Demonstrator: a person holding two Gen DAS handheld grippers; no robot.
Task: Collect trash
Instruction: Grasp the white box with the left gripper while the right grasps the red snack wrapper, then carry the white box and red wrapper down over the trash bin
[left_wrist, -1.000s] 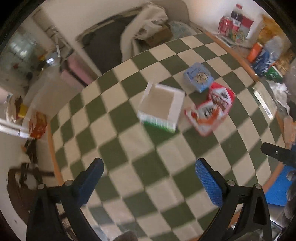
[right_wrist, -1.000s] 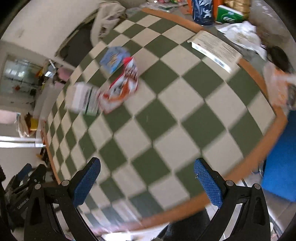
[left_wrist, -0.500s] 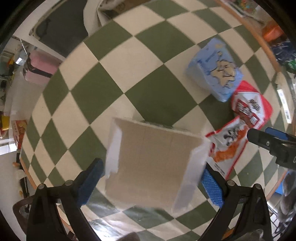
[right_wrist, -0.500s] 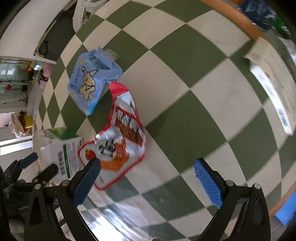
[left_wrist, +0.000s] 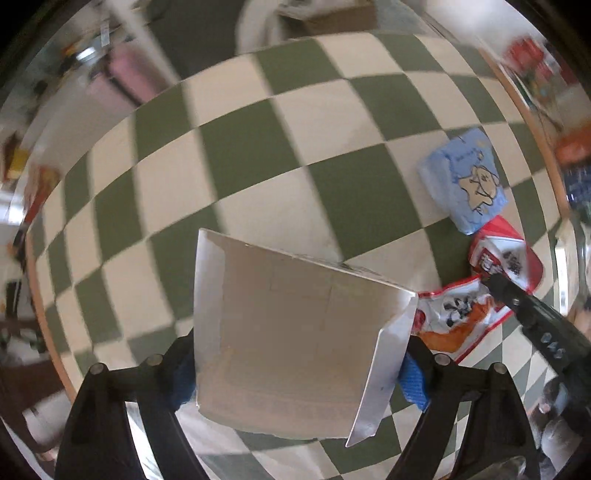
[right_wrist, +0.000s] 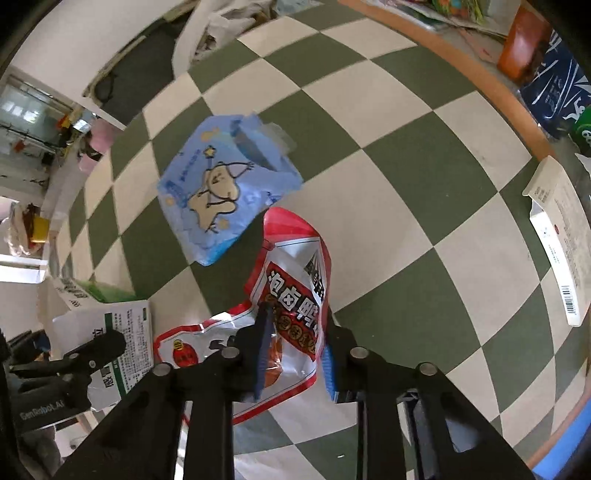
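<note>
My left gripper is shut on an opened white cardboard box, its pads pressed on both side walls. The box also shows in the right wrist view with green print. My right gripper is shut on the red snack bag that lies on the checkered table; the same bag shows in the left wrist view. A light blue packet with a cartoon figure lies just beyond the red bag, also in the left wrist view.
The green and cream checkered table has a wooden rim. A flat white carton lies near the right edge. Bottles, cans and packets crowd the far right. A chair with white cloth stands behind.
My left gripper has closed on the white box and lifted it a little. My right gripper has come down over the red bag and closed on it.
</note>
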